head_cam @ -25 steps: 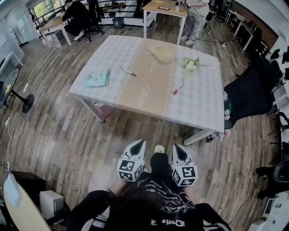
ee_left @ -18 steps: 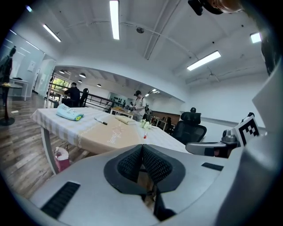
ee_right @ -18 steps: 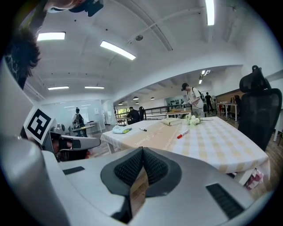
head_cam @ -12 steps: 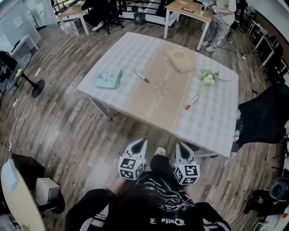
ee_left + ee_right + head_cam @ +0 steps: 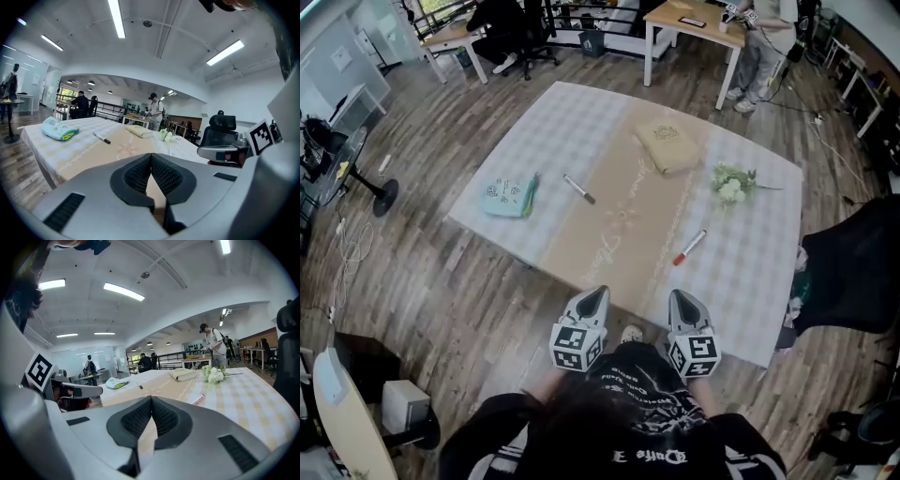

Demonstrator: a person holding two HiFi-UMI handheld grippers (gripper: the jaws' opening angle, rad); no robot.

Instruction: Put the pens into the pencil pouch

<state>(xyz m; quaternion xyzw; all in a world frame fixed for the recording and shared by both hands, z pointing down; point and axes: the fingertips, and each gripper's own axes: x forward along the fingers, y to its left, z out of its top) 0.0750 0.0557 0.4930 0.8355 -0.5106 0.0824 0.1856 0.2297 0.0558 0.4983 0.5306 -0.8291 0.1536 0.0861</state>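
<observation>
Pens: two of them lie on a checked surface (image 5: 581,122) with a tan runner down its middle, and neither is in the pouch yet. We look down from the head view, standing at the near edge of the surface.

The black-capped pen (image 5: 578,189) lies on the left part of the runner, slanting from far-left to near-right, with its dark cap at the nearer end. Near it, to the left, is the teal pencil pouch (image 5: 508,197), lying flat. We cannot tell whether it is unzipped.

The red-capped pen (image 5: 689,247) lies to the right of the runner, slanting from near-left to far-right, red end toward us. It is well apart from the pouch, with the runner between them.

The left tool (image 5: 595,292) and the right tool (image 5: 680,295) hang side by side over the near edge, both pointing toward the far side. Each gripper view shows its ribbed pads pressed together with nothing between them, so both tools are closed and empty.

The right tool is the nearer one to the red-capped pen, which lies just ahead and slightly to its right. The black-capped pen and the pouch lie farther off, ahead of the left tool. We judge that either tool must open before it can grasp across a pen's barrel.

A beige flat object (image 5: 667,145) and white flowers (image 5: 731,184) sit farther back.
</observation>
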